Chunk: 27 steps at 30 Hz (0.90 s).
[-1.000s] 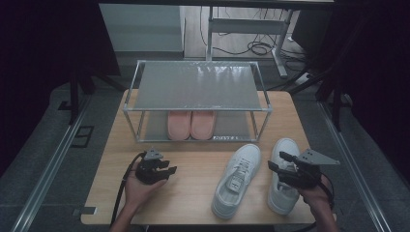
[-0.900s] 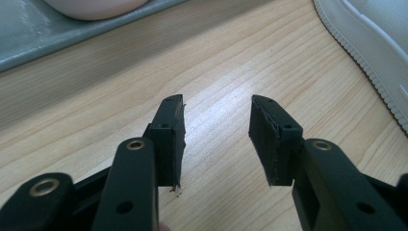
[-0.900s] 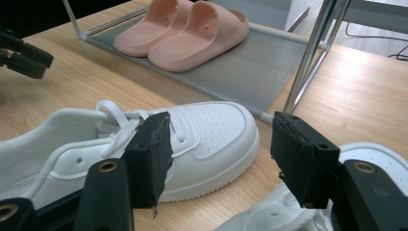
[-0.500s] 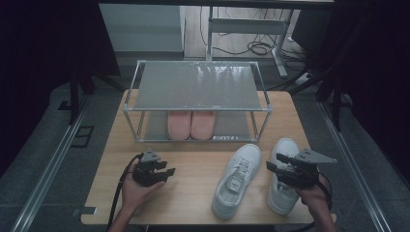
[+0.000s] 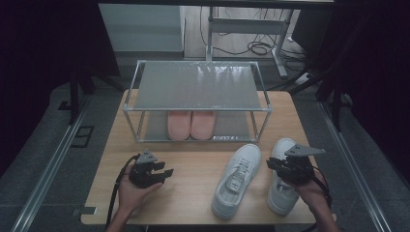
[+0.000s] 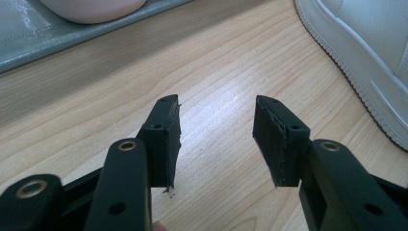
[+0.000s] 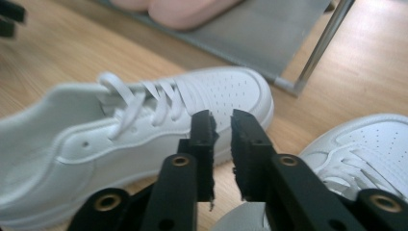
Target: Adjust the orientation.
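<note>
Two white sneakers lie on the wooden table (image 5: 193, 159): one (image 5: 237, 179) in the middle front, the other (image 5: 282, 147) to its right. My right gripper (image 5: 271, 164) hovers over the right sneaker, pointing left. Its jaws have just been closing and stand nearly together, with a narrow gap and nothing between them (image 7: 221, 130). Ahead of them lies the laced sneaker (image 7: 144, 130). My left gripper (image 5: 163, 173) rests at the front left, open. Its jaws have just widened over bare wood (image 6: 216, 130), with a sneaker's sole edge (image 6: 365, 38) at the right.
A metal-framed rack (image 5: 193, 86) with a grey top shelf stands at the back of the table. A pair of pink slippers (image 5: 190, 124) sits on its lower shelf. Bare wood lies between my left gripper and the sneakers.
The right gripper's jaws have drawn close together. The left gripper's jaws stand a little wider. Both hands have kept their places.
</note>
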{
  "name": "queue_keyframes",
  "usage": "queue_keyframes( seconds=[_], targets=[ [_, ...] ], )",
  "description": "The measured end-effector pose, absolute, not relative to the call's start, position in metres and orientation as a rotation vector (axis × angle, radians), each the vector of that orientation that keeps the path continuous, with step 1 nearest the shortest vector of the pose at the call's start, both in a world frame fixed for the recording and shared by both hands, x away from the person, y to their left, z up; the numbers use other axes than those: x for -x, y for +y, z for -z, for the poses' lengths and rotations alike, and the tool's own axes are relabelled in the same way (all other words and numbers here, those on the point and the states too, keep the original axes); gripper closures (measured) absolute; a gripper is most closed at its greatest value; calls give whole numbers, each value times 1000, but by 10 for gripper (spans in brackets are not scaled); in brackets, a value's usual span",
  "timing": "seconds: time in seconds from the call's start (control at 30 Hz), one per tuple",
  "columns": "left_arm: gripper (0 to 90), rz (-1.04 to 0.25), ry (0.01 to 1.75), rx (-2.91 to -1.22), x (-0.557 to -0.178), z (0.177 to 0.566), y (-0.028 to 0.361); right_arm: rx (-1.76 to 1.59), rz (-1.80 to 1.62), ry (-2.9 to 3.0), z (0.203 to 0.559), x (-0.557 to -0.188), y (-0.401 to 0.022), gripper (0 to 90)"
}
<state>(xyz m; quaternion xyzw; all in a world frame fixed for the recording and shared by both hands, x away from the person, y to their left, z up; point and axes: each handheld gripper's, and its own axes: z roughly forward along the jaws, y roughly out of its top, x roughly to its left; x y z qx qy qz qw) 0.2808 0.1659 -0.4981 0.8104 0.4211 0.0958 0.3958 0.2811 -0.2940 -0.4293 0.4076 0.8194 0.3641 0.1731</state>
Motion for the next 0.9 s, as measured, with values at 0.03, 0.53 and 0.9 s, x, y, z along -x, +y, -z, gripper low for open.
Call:
queue_keyframes(
  seconds=[0.03, 0.53, 0.9],
  targets=[
    [529, -244, 1068, -2051, -281, 498, 167, -1154, -1002, 2341, 430, -283, -292, 846],
    [540, -263, 1081, -2019, -278, 497, 168, -1149, -734, 2472, 421, -337, -271, 900],
    [548, -275, 1091, -1996, -277, 497, 170, -1235, -547, 2531, 444, -375, -258, 900]
  ],
)
